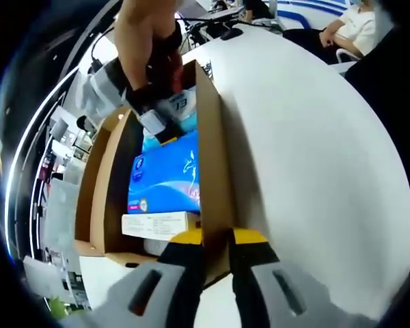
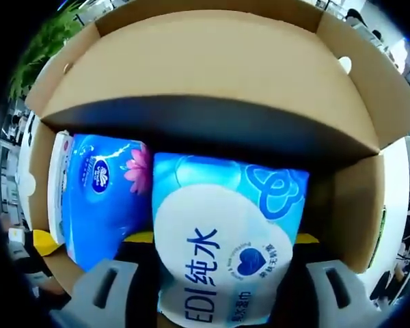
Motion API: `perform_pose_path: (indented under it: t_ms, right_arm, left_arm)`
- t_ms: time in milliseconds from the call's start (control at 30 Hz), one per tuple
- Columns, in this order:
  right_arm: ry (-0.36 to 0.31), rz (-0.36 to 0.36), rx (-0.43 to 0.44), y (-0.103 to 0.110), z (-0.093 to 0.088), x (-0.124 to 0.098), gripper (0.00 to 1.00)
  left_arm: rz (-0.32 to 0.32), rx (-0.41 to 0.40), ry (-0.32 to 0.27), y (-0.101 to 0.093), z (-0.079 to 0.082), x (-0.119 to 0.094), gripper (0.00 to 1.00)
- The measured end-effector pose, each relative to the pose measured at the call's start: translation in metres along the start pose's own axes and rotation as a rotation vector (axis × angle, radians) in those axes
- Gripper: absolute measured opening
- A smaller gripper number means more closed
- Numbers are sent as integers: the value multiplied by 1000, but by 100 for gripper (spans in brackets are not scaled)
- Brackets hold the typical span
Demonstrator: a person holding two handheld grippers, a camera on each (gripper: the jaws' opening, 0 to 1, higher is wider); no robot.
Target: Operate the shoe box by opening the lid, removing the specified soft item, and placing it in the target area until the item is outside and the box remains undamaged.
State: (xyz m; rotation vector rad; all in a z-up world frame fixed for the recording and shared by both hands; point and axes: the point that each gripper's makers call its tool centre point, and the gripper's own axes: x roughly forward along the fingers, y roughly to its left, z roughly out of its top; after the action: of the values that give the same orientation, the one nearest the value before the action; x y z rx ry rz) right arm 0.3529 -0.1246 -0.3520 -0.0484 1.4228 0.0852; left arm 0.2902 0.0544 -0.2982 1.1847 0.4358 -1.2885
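The left gripper [image 1: 217, 256] clamps the shoe box [image 1: 208, 164] wall to steady it. Inside the box, the right gripper [image 2: 222, 290] grips the wipes pack [image 2: 225, 253], apparently ready for lifting out

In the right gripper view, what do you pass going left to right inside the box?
Box side wall → white pack → dark blue tissue pack → light blue wipes pack held in the right gripper → box end wall.
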Motion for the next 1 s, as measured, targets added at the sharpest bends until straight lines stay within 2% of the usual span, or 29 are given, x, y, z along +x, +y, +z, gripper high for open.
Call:
perform_pose_path:
  t_ms: [367, 700, 733, 833, 1000]
  right_arm:
    - [8, -14, 2, -2, 0, -2, 71]
    - [8, -23, -3, -11, 15, -11, 67]
    - [8, -24, -3, -16, 24, -11, 66]
    - [11, -31, -11, -21, 33, -12, 64]
    - [10, -41, -18, -19, 29, -14, 64]
  left_arm:
    - [0, -3, -2, 0, 1, 0, 12]
    - [-4, -8, -13, -1, 3, -1, 12]
    - [-4, -6, -11, -1, 3, -1, 12]
    - [-3, -7, -11, -1, 3, -1, 12]
    - [-4, -6, -12, 0, 3, 0, 12]
